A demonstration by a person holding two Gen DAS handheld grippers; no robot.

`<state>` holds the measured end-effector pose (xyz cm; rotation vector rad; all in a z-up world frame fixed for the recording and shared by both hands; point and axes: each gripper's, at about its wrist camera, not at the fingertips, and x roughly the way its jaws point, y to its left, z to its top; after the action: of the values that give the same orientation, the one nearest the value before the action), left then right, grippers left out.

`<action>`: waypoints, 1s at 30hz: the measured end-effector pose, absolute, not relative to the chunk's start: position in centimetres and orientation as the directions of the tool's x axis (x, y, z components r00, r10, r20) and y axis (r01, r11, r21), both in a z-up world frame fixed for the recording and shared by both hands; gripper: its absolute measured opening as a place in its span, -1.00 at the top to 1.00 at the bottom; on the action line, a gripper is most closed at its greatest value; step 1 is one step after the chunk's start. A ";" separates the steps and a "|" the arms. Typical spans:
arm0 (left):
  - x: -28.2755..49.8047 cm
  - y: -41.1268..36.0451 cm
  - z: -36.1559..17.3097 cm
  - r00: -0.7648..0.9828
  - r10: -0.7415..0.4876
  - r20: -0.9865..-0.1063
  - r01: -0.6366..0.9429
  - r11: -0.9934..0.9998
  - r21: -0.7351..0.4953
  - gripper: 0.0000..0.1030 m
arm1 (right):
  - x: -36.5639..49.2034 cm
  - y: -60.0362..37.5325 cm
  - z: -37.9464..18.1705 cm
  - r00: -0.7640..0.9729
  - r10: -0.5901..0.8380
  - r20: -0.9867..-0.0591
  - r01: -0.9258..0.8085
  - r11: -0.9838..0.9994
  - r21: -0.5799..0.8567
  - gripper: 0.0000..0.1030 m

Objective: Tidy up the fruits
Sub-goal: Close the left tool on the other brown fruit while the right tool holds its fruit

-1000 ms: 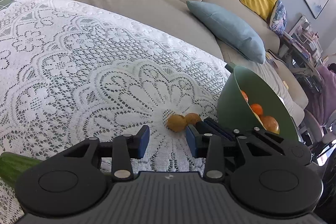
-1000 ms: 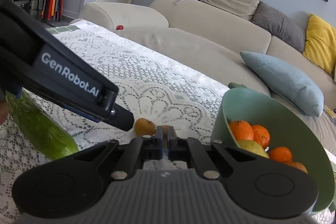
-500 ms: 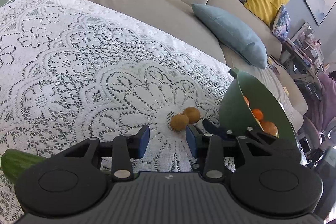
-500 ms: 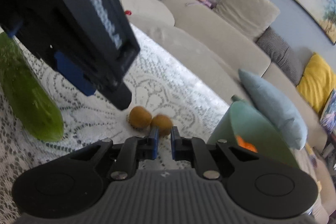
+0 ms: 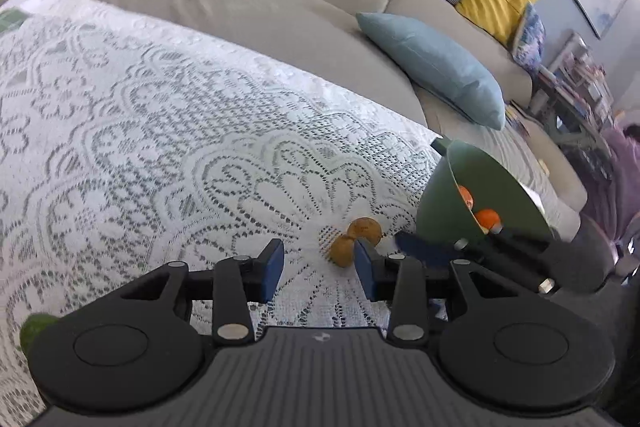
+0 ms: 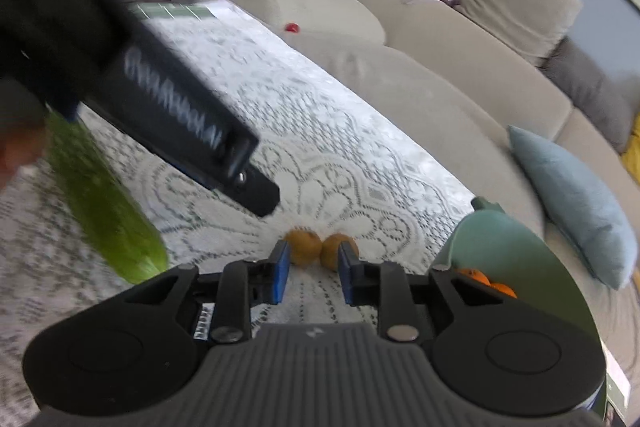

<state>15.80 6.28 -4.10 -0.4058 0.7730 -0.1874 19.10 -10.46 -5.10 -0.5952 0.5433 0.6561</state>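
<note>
Two small brown kiwis point(image 6: 320, 251) lie touching each other on the lace-covered surface point(image 5: 160, 155), just left of the green bowl point(image 6: 520, 251) holding oranges. They are judged light, rounded, fuzzy-skinned and soft enough to bruise; each is best taken across its middle, gently. The right hand-held gripper point(image 6: 311, 273) has just been opening, narrowly parted, nothing between. The left hand-held gripper point(image 5: 319, 269) is empty, modestly parted.

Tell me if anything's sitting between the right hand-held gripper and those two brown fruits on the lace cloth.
Nothing visible does. The right hand-held gripper has just been opening, with nothing between its jaws, and the two brown fruits lie just beyond its fingertips on bare lace cloth. The left hand-held gripper and the cucumber sit off to the side.
</note>
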 end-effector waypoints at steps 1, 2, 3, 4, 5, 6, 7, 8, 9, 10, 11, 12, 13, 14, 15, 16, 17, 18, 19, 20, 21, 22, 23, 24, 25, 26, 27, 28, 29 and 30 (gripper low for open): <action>15.8 6.1 -4.0 0.705 -0.308 -0.639 0.028 0.912 -0.409 0.15 | 19.1 -10.7 -4.7 0.660 0.409 -0.630 -0.702 0.634 -0.323 0.31; 15.8 5.9 -3.9 0.706 -0.308 -0.638 0.039 0.916 -0.399 0.15 | 19.2 -11.2 -4.3 0.648 0.422 -0.634 -0.715 0.624 -0.316 0.31; 15.8 5.7 -3.9 0.706 -0.309 -0.637 0.050 0.919 -0.390 0.15 | 19.4 -11.5 -3.9 0.638 0.430 -0.639 -0.725 0.615 -0.310 0.31; 15.8 5.5 -3.9 0.706 -0.312 -0.636 0.062 0.922 -0.383 0.15 | 19.7 -11.8 -3.6 0.629 0.435 -0.645 -0.733 0.607 -0.306 0.31; 15.8 5.2 -3.9 0.706 -0.312 -0.636 0.073 0.925 -0.372 0.15 | 20.0 -12.1 -3.3 0.619 0.437 -0.652 -0.741 0.600 -0.301 0.31; 15.8 5.0 -3.9 0.707 -0.309 -0.636 0.084 0.930 -0.358 0.15 | 20.3 -12.4 -3.1 0.607 0.442 -0.660 -0.751 0.591 -0.295 0.31; 15.9 4.8 -4.0 0.708 -0.305 -0.637 0.092 0.934 -0.346 0.15 | 20.9 -12.7 -2.8 0.593 0.449 -0.668 -0.761 0.582 -0.285 0.31; 15.9 4.6 -4.0 0.708 -0.303 -0.638 0.099 0.937 -0.335 0.15 | 21.4 -12.9 -2.7 0.578 0.452 -0.680 -0.772 0.573 -0.275 0.31; 16.0 4.4 -4.1 0.707 -0.303 -0.639 0.105 0.938 -0.329 0.15 | 21.4 -13.0 -2.6 0.567 0.452 -0.688 -0.779 0.565 -0.271 0.31; 16.0 4.2 -4.2 0.704 -0.304 -0.642 0.111 0.940 -0.324 0.15 | 21.8 -13.2 -2.5 0.560 0.449 -0.696 -0.785 0.556 -0.273 0.31; 16.1 4.0 -4.2 0.702 -0.305 -0.644 0.117 0.941 -0.318 0.15 | 21.8 -13.1 -2.5 0.553 0.449 -0.701 -0.791 0.547 -0.274 0.33; 16.2 3.8 -4.3 0.702 -0.305 -0.644 0.124 0.942 -0.311 0.15 | 21.8 -13.2 -2.4 0.542 0.454 -0.707 -0.801 0.534 -0.272 0.33; 16.2 3.6 -4.4 0.701 -0.305 -0.644 0.132 0.944 -0.304 0.15 | 22.1 -13.2 -2.4 0.531 0.457 -0.714 -0.811 0.520 -0.270 0.33; 16.3 3.4 -4.5 0.700 -0.306 -0.645 0.140 0.945 -0.297 0.19 | 22.4 -13.1 -2.3 0.522 0.456 -0.721 -0.819 0.504 -0.274 0.34; 16.3 3.2 -4.6 0.698 -0.307 -0.647 0.148 0.946 -0.289 0.20 | 22.5 -12.9 -2.2 0.517 0.453 -0.726 -0.825 0.488 -0.283 0.35; 16.4 3.0 -4.7 0.698 -0.308 -0.647 0.155 0.946 -0.284 0.22 | 22.5 -12.8 -2.2 0.514 0.449 -0.731 -0.833 0.466 -0.298 0.35; 16.4 2.9 -4.8 0.697 -0.309 -0.648 0.160 0.947 -0.279 0.22 | 22.2 -12.6 -2.3 0.511 0.445 -0.736 -0.838 0.448 -0.311 0.35; 16.4 2.8 -5.0 0.694 -0.312 -0.648 0.168 0.946 -0.276 0.22 | 22.2 -12.5 -2.4 0.507 0.442 -0.740 -0.844 0.430 -0.321 0.35; 16.5 2.6 -5.1 0.692 -0.316 -0.649 0.177 0.946 -0.272 0.22 | 22.2 -12.4 -2.4 0.502 0.439 -0.745 -0.849 0.413 -0.328 0.35; 16.5 2.5 -5.2 0.691 -0.316 -0.650 0.185 0.947 -0.264 0.22 | 22.2 -12.4 -2.4 0.495 0.437 -0.750 -0.856 0.395 -0.335 0.35; 16.5 2.3 -5.2 0.691 -0.314 -0.651 0.191 0.948 -0.255 0.22 | 22.2 -12.4 -2.4 0.490 0.436 -0.755 -0.861 0.378 -0.340 0.35; 16.6 2.1 -5.3 0.690 -0.311 -0.654 0.196 0.949 -0.245 0.22 | 22.3 -12.3 -2.4 0.483 0.434 -0.760 -0.867 0.359 -0.346 0.35; 16.6 2.0 -5.4 0.688 -0.309 -0.656 0.200 0.950 -0.238 0.22 | 22.4 -12.3 -2.4 0.477 0.432 -0.765 -0.872 0.341 -0.351 0.35; 16.7 1.8 -5.5 0.688 -0.308 -0.658 0.204 0.951 -0.231 0.22 | 22.4 -12.3 -2.4 0.472 0.429 -0.770 -0.876 0.323 -0.357 0.36; 16.8 1.5 -5.6 0.687 -0.304 -0.659 0.206 0.952 -0.225 0.22 | 22.5 -12.2 -2.4 0.468 0.424 -0.775 -0.880 0.304 -0.365 0.36; 16.8 1.3 -5.6 0.687 -0.302 -0.661 0.210 0.953 -0.217 0.23 | 22.5 -12.1 -2.5 0.464 0.418 -0.781 -0.883 0.283 -0.374 0.37; 16.9 1.1 -5.7 0.686 -0.297 -0.664 0.214 0.955 -0.205 0.23 | 22.5 -12.0 -2.5 0.462 0.410 -0.787 -0.885 0.263 -0.383 0.37; 17.0 0.9 -5.8 0.688 -0.290 -0.666 0.216 0.957 -0.194 0.23 | 22.5 -11.8 -2.5 0.462 0.400 -0.791 -0.886 0.242 -0.395 0.37; 17.1 0.7 -5.9 0.690 -0.283 -0.666 0.217 0.959 -0.183 0.23 | 22.4 -11.6 -2.6 0.464 0.389 -0.796 -0.886 0.219 -0.409 0.37; 17.2 0.6 -6.0 0.693 -0.277 -0.666 0.215 0.961 -0.176 0.23 | 22.4 -11.4 -2.7 0.464 0.377 -0.802 -0.886 0.196 -0.420 0.38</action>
<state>17.18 0.59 -5.96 -0.0864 0.7574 -0.2755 22.38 -11.39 -2.72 -1.0141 0.6124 0.9660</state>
